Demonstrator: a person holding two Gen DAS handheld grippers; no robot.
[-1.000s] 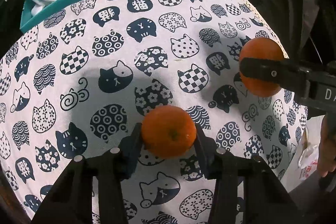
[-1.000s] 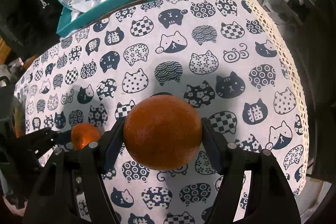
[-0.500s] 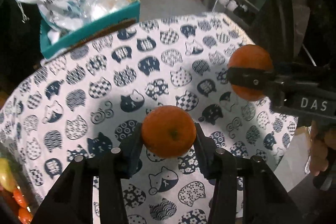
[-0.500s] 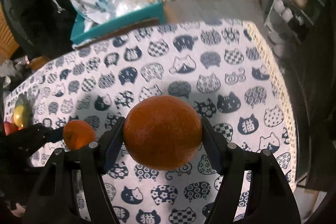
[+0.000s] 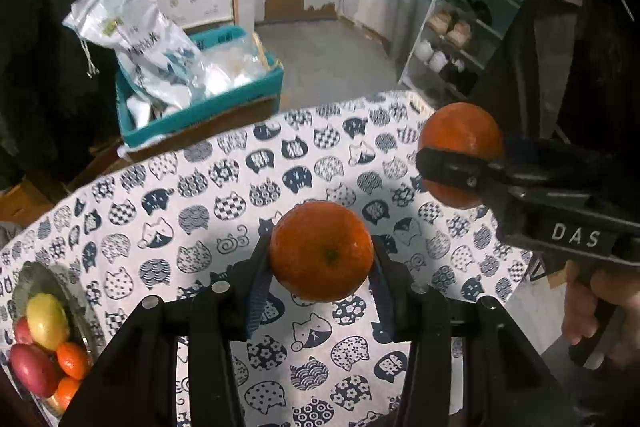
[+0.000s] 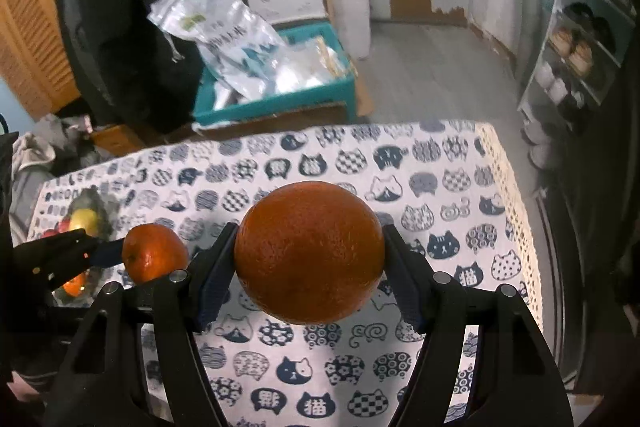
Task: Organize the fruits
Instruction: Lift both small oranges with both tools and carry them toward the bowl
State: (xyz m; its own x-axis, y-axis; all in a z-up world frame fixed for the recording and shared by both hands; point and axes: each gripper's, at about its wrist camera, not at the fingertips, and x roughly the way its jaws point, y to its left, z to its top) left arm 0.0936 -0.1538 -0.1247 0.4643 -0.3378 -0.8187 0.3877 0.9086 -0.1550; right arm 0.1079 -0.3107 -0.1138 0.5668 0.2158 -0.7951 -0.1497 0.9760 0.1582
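My left gripper (image 5: 318, 263) is shut on a small orange mandarin (image 5: 322, 251) and holds it well above the cat-print tablecloth (image 5: 200, 195). My right gripper (image 6: 308, 267) is shut on a larger orange (image 6: 308, 253), also held high over the cloth. In the left wrist view the right gripper and its orange (image 5: 460, 147) are at the right. In the right wrist view the left gripper's mandarin (image 6: 154, 253) is at the left. A plate of fruit (image 5: 44, 331) sits at the cloth's left edge, with a yellow fruit, red fruits and small oranges on it; it also shows in the right wrist view (image 6: 84, 223).
A teal crate (image 5: 200, 107) with plastic bags stands beyond the table's far edge. A shoe rack (image 5: 468, 27) stands at the back right. The table's right edge has a lace trim (image 6: 512, 203). A hand (image 5: 592, 311) holds the right gripper's handle.
Both grippers have risen with their fruit, so the table looks smaller and the room beyond shows. The fruit plate has come into view at the left.
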